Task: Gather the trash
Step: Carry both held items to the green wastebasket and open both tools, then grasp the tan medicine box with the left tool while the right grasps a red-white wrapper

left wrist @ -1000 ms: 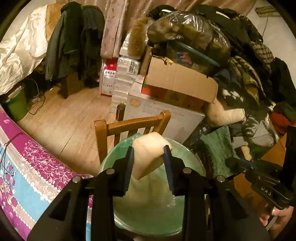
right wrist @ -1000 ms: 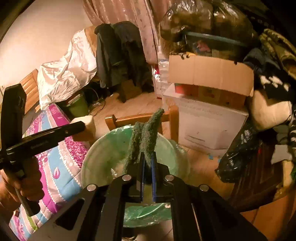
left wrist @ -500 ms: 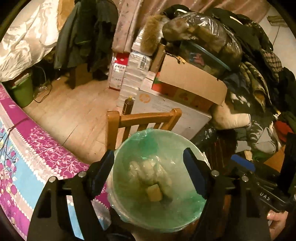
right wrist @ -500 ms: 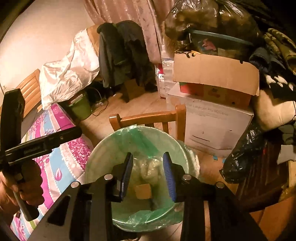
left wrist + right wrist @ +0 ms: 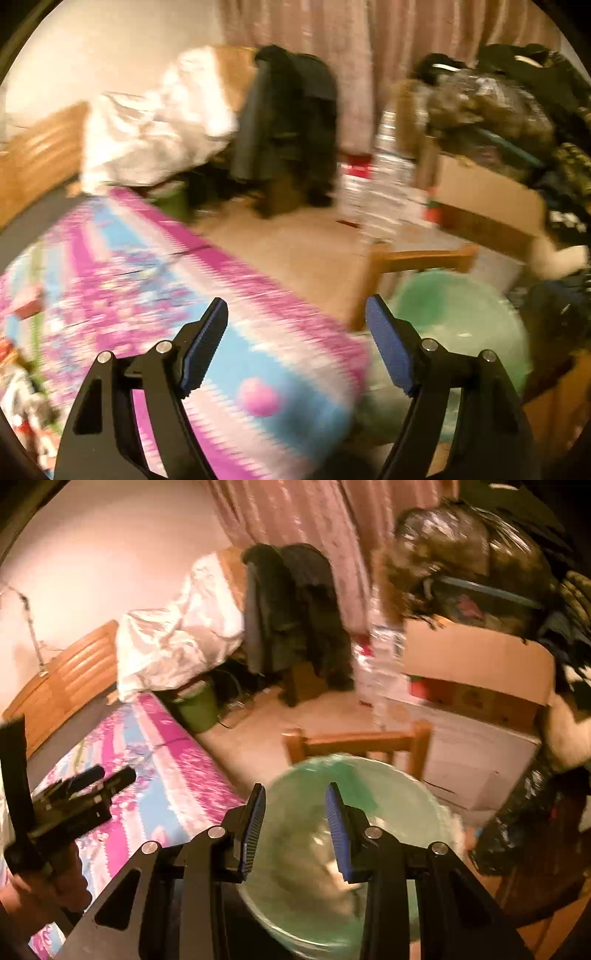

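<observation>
Blue-padded black jaws of the left gripper [image 5: 297,325] stand wide apart with nothing between them; they have just been opening. Below them, from six to nine o'clock in the blurred left wrist view, spreads the pink, blue and white flowered bed cover [image 5: 155,295]. At four o'clock sits the round bin lined with a pale green plastic bag [image 5: 454,314].

Jaws of the right gripper [image 5: 295,823] are parted more narrowly and empty too, likewise just opened, hovering over the mouth of that same bin [image 5: 373,775]. Pale crumpled trash [image 5: 332,856] lies down inside the liner, blurred, seen between and below the right finger pads. At nine o'clock in this view a hand [image 5: 48,882] grips the handle of the left gripper [image 5: 92,779] above the bed cover [image 5: 177,775].

Just behind the bin stands a wooden chair back [image 5: 358,742]. Farther off at two o'clock is a brown cardboard box [image 5: 480,661] on a white carton [image 5: 476,764]; at twelve o'clock a dark jacket [image 5: 291,613] hangs, with pink curtains [image 5: 295,517] behind.
</observation>
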### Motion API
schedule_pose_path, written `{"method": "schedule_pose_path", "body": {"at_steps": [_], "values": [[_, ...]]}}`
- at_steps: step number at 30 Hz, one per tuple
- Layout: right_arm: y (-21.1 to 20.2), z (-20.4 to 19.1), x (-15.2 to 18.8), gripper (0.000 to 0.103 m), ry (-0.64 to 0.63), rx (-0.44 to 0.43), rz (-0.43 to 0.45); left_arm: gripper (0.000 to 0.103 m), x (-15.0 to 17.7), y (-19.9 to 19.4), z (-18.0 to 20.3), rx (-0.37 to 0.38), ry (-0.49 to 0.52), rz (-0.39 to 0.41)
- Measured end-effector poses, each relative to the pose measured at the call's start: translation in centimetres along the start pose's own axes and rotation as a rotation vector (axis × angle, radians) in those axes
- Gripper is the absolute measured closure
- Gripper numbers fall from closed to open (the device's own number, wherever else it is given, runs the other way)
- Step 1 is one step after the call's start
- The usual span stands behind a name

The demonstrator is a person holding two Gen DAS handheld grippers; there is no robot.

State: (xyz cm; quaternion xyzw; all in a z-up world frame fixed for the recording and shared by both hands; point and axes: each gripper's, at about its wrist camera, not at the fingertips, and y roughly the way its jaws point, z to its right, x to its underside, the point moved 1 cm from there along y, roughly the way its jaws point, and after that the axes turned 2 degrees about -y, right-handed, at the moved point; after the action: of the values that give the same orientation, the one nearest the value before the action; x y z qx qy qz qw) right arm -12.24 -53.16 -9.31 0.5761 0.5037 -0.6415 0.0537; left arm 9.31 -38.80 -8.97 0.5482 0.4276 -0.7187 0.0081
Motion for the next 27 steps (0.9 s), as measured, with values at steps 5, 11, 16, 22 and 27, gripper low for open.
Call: {"method": "schedule_pose_path", "body": {"at_steps": [5, 11, 16, 22, 27], "values": [[1.0, -7.0, 0.6, 0.067, -0.082, -0.13, 0.012, 0.028, 2.3, -3.1, -6.3, -0.176, -0.072, 0.027], [2.7, -17.2, 2.3, 0.068, -0.225, -0.314, -0.058, 0.027, 6.0, -8.6, -13.7, -0.347, -0.184, 0.037], [3.7, -24.8, 4.2, 0.067, -0.351, -0.46, -0.126, 0.027, 10.3, -14.0, -20.1, -0.469, -0.324, 0.018], [5.6, -33.5, 8.3, 0.063, -0.489, -0.614, -0.256, 0.027, 14.6, -19.2, -27.4, -0.594, -0.567, 0.014], [6.9, -38.6, 11.9, 0.044, -0.575, -0.696, -0.332, 0.027, 17.9, -21.1, -33.3, -0.642, -0.781, 0.002]]}}
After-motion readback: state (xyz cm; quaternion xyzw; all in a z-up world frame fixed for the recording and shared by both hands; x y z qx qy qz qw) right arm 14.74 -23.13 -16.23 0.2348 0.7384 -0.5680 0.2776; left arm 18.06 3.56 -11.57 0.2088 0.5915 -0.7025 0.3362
